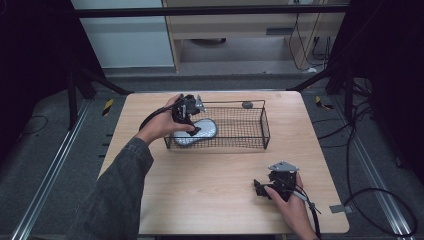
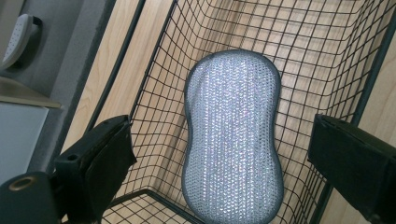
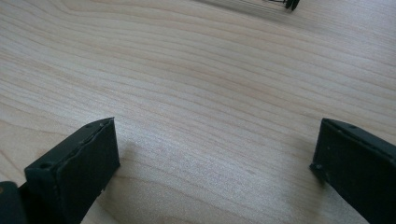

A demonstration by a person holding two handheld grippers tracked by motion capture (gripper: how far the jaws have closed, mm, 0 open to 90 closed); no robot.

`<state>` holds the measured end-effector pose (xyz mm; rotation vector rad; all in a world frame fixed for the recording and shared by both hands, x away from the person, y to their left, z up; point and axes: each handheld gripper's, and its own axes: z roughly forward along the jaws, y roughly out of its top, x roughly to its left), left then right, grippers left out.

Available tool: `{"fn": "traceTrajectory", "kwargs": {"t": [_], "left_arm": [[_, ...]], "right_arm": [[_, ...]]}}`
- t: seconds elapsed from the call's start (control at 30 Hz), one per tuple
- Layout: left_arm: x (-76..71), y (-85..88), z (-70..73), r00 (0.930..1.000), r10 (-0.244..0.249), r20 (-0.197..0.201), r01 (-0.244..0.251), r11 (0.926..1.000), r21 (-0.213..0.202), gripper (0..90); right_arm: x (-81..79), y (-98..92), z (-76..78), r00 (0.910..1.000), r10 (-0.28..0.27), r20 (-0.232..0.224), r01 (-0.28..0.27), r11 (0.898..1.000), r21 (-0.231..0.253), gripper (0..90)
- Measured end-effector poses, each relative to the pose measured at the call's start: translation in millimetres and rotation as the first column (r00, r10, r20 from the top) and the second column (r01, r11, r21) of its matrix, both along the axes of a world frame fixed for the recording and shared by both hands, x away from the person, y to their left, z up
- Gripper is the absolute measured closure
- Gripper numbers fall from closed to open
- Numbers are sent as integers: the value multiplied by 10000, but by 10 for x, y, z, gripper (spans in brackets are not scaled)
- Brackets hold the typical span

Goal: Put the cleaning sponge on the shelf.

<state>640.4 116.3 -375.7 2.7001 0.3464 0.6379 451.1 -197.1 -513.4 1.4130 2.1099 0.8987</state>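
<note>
Where the high view looks down on the pale wooden desk (image 1: 210, 175): black wire-mesh basket (image 1: 250, 130), rectangular, standing toward the far half. Inside it, at its left end, a silver-grey peanut-shaped scrubbing pad with a dark rim (image 1: 202, 131), lying flat on the basket floor. Left tongs (image 1: 191, 124) held over the basket's left end, right above the pad, gripped by a hand coming out of a dark grey sleeve (image 1: 117, 192). Cannot tell from up here whether they touch the pad. Small dark grey round object (image 1: 247, 104) at the basket's far rim. Right tongs (image 1: 260, 188) low over the near right part of the desk, well apart from the basket, grey three-cornered plate on top, cable trailing back past the hand.

Left gripper view: looking down into the basket (image 2: 154, 84), pad (image 2: 232, 135) lying lengthwise between the two black jaws of the left tongs (image 2: 224, 163). Jaws spread wide, one on each side of the pad, nothing clamped; the left jaw appears outside the mesh wall.

Right gripper view: bare wood grain of the desk (image 3: 196, 84), right tongs (image 3: 217, 161) spread wide apart, nothing between them. Corner of the basket (image 3: 285, 3) just visible at the top edge.
</note>
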Motion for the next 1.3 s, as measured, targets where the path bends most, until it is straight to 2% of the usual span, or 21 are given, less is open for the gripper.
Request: {"fn": "traceTrajectory", "kwargs": {"t": [0.17, 0.4, 0.83, 1.03, 1.3], "left_arm": [[-24, 0, 21, 10000, -5, -19, 5, 10000, -43, 66], [-109, -16, 60, 9999, -125, -105, 121, 9993, -351, 70], [-248, -65, 99, 9996, 125, -260, -141, 9980, -622, 62], [-319, -94, 99, 9985, 430, -335, -457, 9954, -845, 43], [-425, -93, 70, 9941, 975, -465, -1030, 9854, -1354, 42]], "right_arm": [[0, 0, 0, 10000, -1, 0, 1, 10000, 2, 5], [0, 0, 0, 10000, 0, -1, 0, 10000, -3, 5], [-1, 0, 0, 10000, -8, -2, 8, 10000, 2, 5], [-1, 1, 0, 10000, -10, -4, 10, 10000, 3, 5], [-2, 1, 0, 10000, -18, -3, 18, 10000, 18, 5]]}}
